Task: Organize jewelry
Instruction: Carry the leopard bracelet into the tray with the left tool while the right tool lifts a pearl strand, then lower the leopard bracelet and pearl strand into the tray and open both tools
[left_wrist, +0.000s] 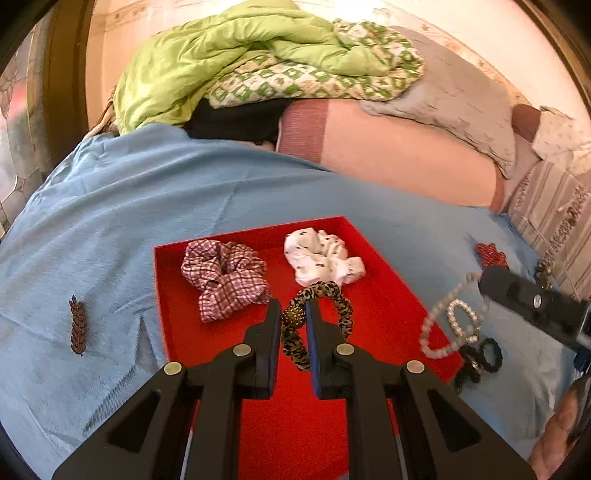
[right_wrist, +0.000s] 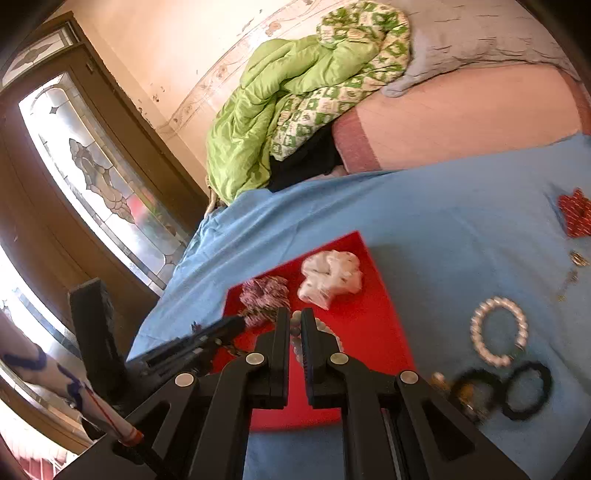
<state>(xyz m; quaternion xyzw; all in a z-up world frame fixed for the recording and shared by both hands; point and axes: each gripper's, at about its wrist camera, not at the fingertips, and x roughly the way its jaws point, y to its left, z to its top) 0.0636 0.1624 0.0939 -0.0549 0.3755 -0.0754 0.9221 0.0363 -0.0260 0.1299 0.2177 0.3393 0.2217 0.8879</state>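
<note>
A red tray (left_wrist: 388, 295) lies on a blue sheet and holds a plaid scrunchie (left_wrist: 225, 277) and a white spotted scrunchie (left_wrist: 321, 258). My left gripper (left_wrist: 294, 314) is shut on a leopard-print hair tie (left_wrist: 332, 295) with a gold bead, over the tray. My right gripper (right_wrist: 295, 321) is shut on a pearl bracelet (right_wrist: 295, 332) and holds it above the tray (right_wrist: 369, 325); in the left wrist view the bracelet (left_wrist: 436, 332) hangs from it at the tray's right edge. The scrunchies also show in the right wrist view (right_wrist: 264, 295) (right_wrist: 330, 277).
On the sheet right of the tray lie a second pearl bracelet (right_wrist: 498, 330), black hair ties (right_wrist: 526, 389), a crystal bracelet (left_wrist: 461, 317), a red ornament (right_wrist: 576, 212) and a small chain (right_wrist: 569, 277). A brown leaf-shaped clip (left_wrist: 78, 325) lies left of the tray. Bedding (left_wrist: 258, 66) is piled behind.
</note>
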